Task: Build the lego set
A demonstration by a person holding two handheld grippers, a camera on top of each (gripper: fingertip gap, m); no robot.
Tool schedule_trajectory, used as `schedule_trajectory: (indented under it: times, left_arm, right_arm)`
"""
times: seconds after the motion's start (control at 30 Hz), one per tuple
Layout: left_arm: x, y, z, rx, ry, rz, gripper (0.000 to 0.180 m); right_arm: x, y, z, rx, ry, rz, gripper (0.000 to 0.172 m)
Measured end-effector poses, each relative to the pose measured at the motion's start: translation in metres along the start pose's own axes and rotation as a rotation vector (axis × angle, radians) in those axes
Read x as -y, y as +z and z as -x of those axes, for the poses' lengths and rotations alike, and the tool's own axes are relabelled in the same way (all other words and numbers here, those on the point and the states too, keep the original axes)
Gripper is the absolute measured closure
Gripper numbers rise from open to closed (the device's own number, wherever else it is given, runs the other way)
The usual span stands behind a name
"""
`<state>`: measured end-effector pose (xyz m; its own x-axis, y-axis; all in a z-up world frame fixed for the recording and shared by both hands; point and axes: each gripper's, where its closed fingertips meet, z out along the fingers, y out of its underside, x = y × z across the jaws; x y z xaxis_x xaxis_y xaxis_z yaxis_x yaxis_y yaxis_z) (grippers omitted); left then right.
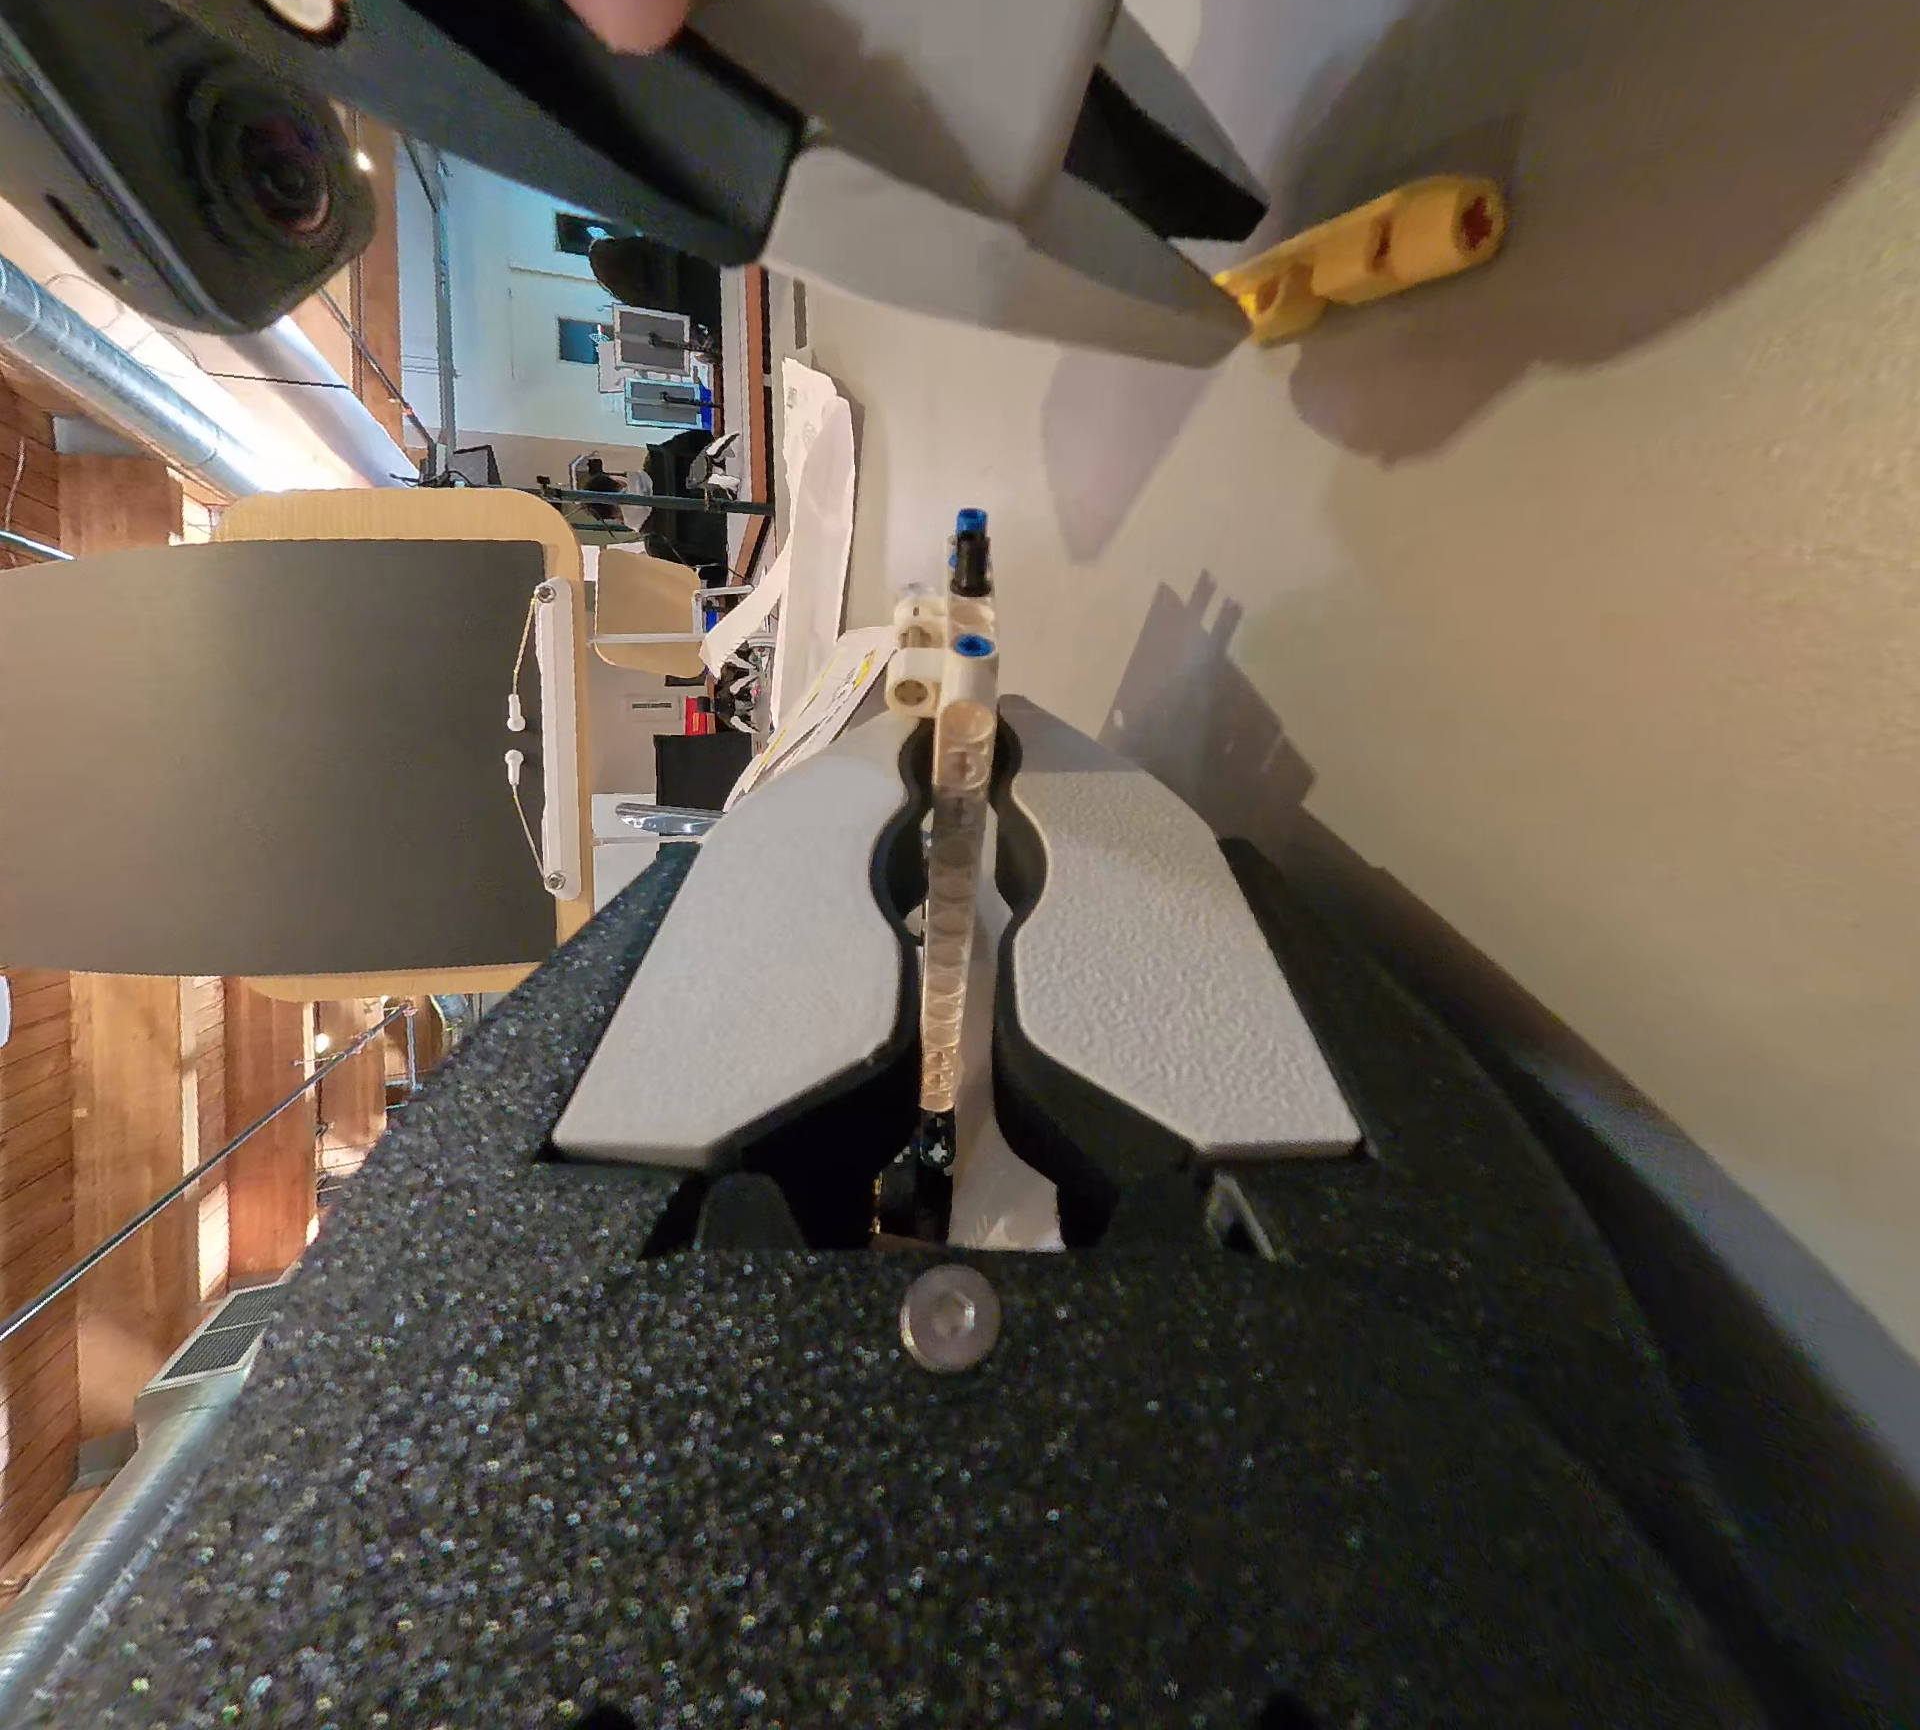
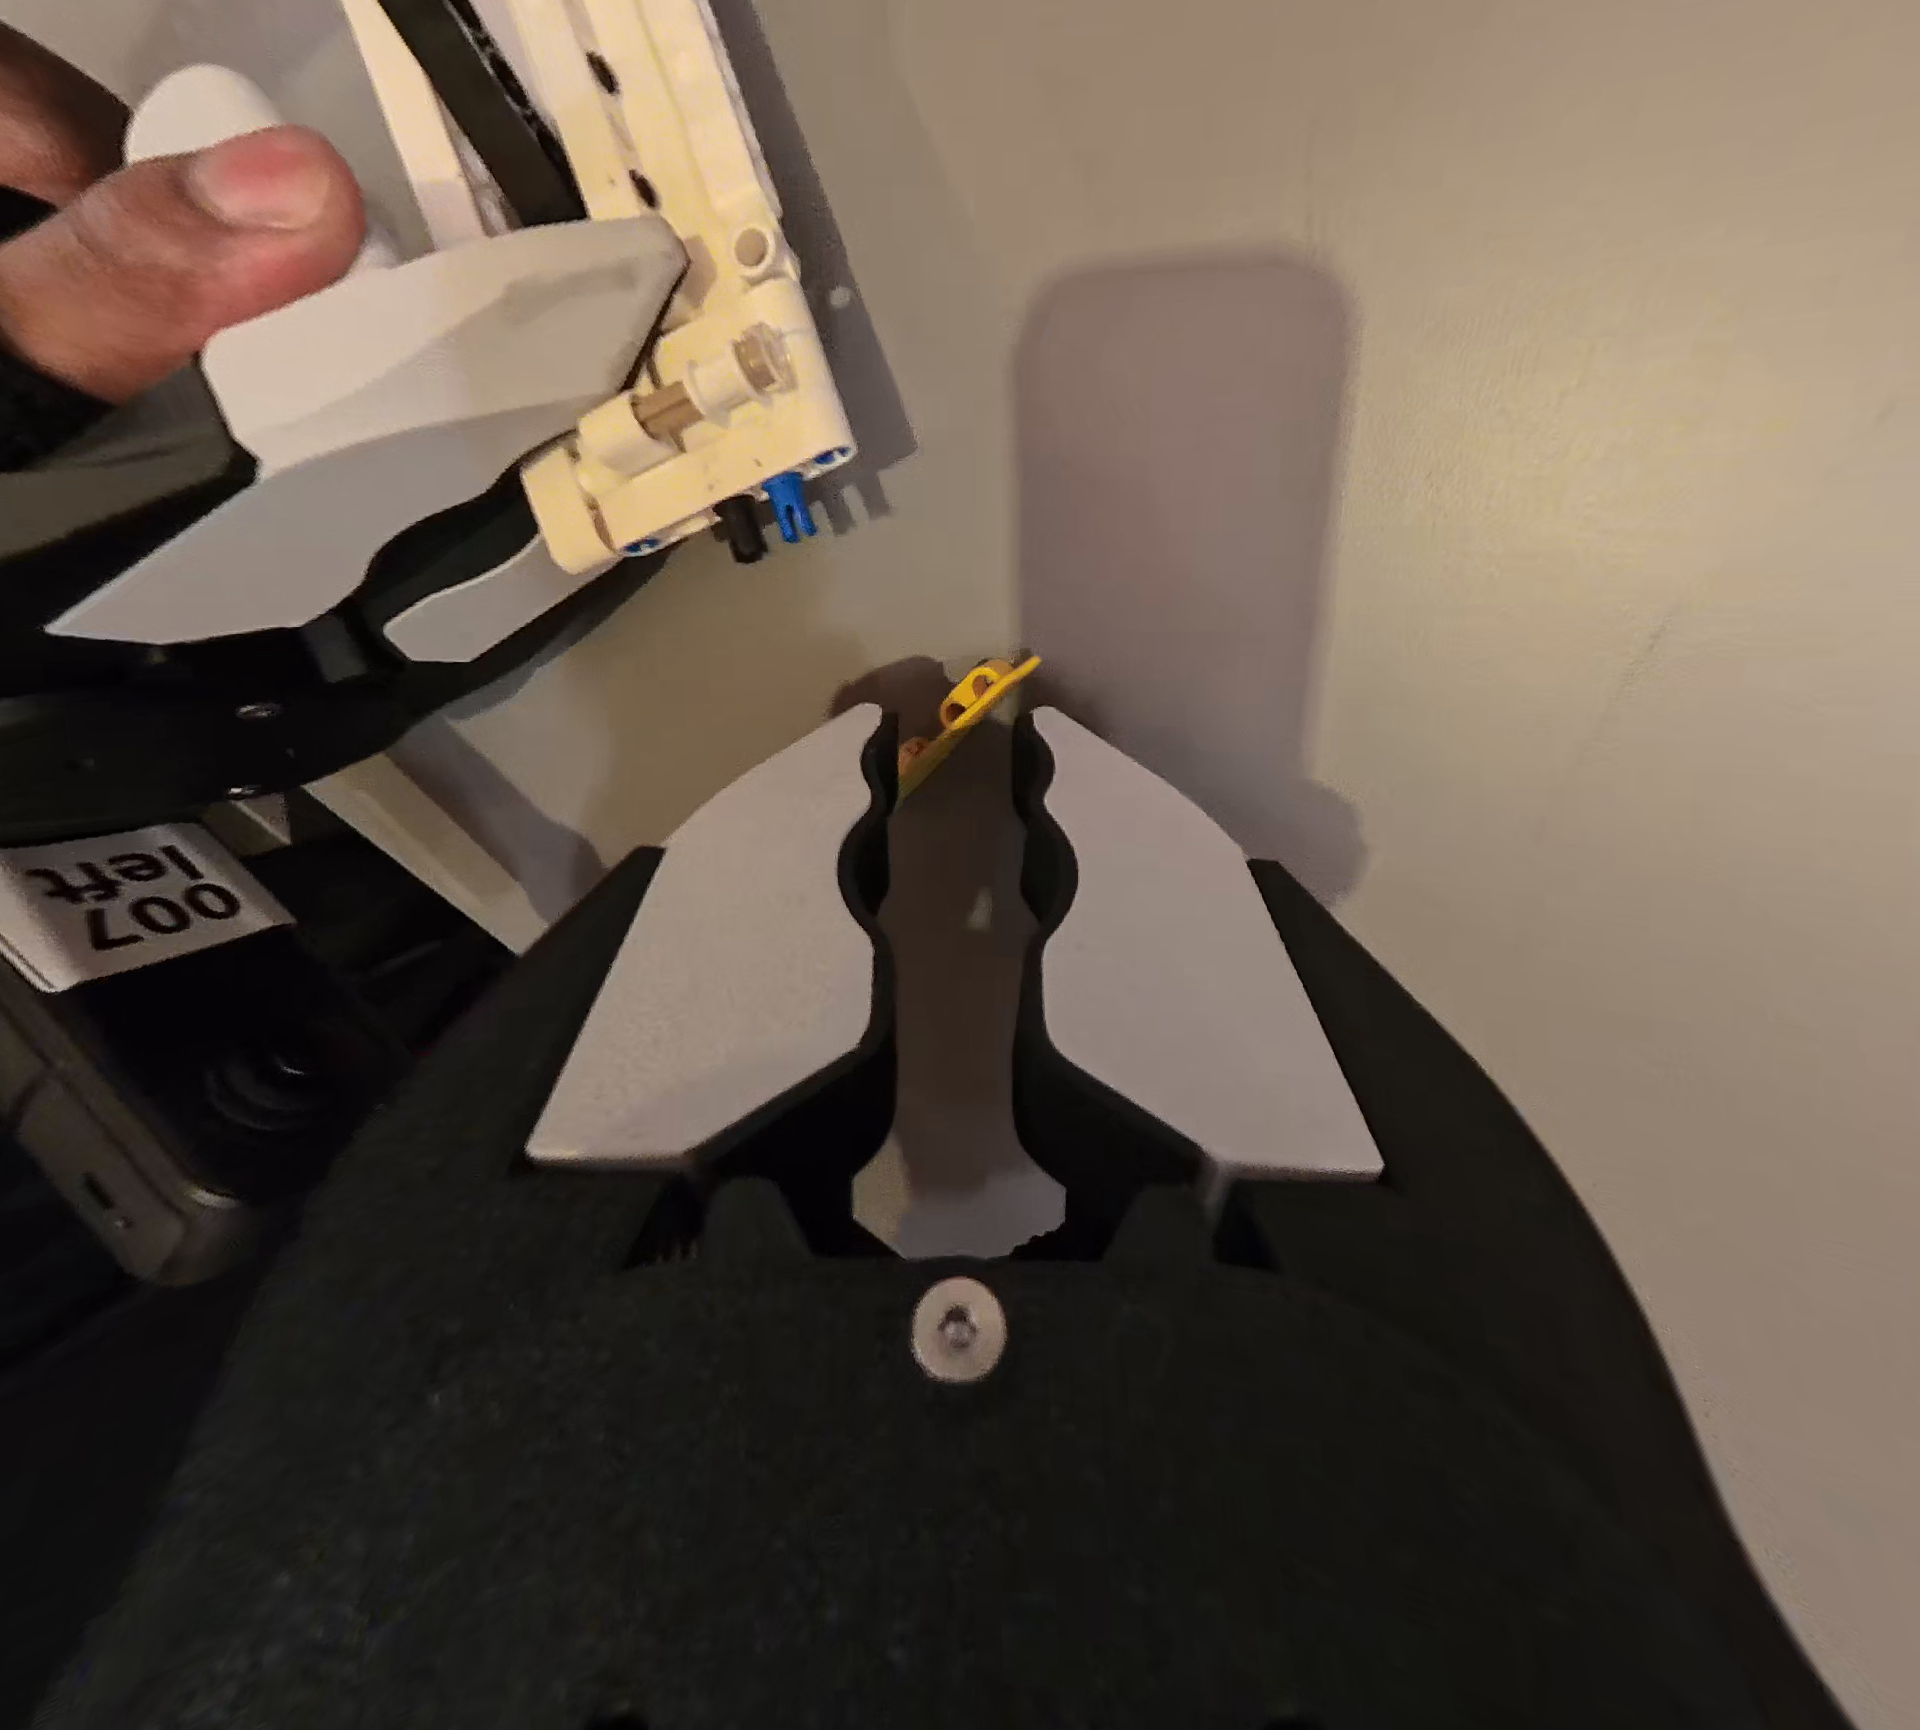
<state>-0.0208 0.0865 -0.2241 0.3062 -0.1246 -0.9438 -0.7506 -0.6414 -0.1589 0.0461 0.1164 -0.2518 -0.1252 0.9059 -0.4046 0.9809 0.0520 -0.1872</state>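
White toy beam assembly [image 2: 665, 226], showing blue pins [image 2: 790, 508], one black pin [image 2: 740, 527] and a black strip along one side. Small yellow toy piece [image 1: 1361, 252], its end hole showing red. Both grippers, left [image 1: 961, 745] and right [image 2: 956, 735], are showing pale grey fingers with black pads on speckled black bodies. Table [image 2: 1558, 330] is appearing plain off-white.

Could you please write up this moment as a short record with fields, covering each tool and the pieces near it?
Surface: pale tabletop
Left tool: shut on a white beam assembly, clamped edgewise between its fingers
Assembly tip: blue pin and black pin sticking out
Right tool: fingers apart around a yellow beam piece on the tabletop; contact unclear
Background: chair behind the table edge
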Motion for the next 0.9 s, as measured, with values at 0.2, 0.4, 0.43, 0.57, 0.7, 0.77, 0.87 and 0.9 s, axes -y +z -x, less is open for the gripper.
schedule_trajectory:
  times: [0.2,0.4,0.43,0.57,0.7,0.77,0.87,0.9]
  left_arm:
    - [-0.0003,-0.0004,-0.0005,-0.002,0.010,0.004,0.172]
    - [-0.0006,-0.0003,-0.0010,-0.002,0.024,0.007,0.172]
    - [-0.0007,-0.0003,-0.0010,-0.002,0.023,0.006,0.172]
    - [-0.0008,-0.0001,-0.0010,-0.002,0.024,0.007,0.172]
    - [-0.0010,0.0001,-0.0010,-0.001,0.025,0.008,0.173]
    - [-0.0010,0.0002,-0.0013,-0.001,0.027,0.009,0.172]
    - [-0.0012,0.0006,-0.0016,-0.001,0.031,0.010,0.172]
    - [-0.0013,0.0007,-0.0016,-0.001,0.031,0.010,0.172]
  right_arm:
    - [0.0021,0.0050,-0.0003,-0.016,0.026,0.017,0.153]
    - [0.0005,0.0062,-0.0015,-0.048,-0.018,0.051,0.162]
    - [-0.0005,0.0065,-0.0007,-0.044,-0.026,0.060,0.163]
    - [-0.0010,0.0063,-0.0006,-0.047,-0.071,0.086,0.163]
    - [0.0000,0.0064,-0.0007,-0.060,-0.134,0.108,0.163]
    - [0.0005,0.0064,-0.0010,-0.075,-0.160,0.116,0.163]
    - [0.0015,0.0062,-0.0031,-0.110,-0.190,0.119,0.163]
    - [0.0017,0.0062,-0.0034,-0.118,-0.196,0.119,0.163]
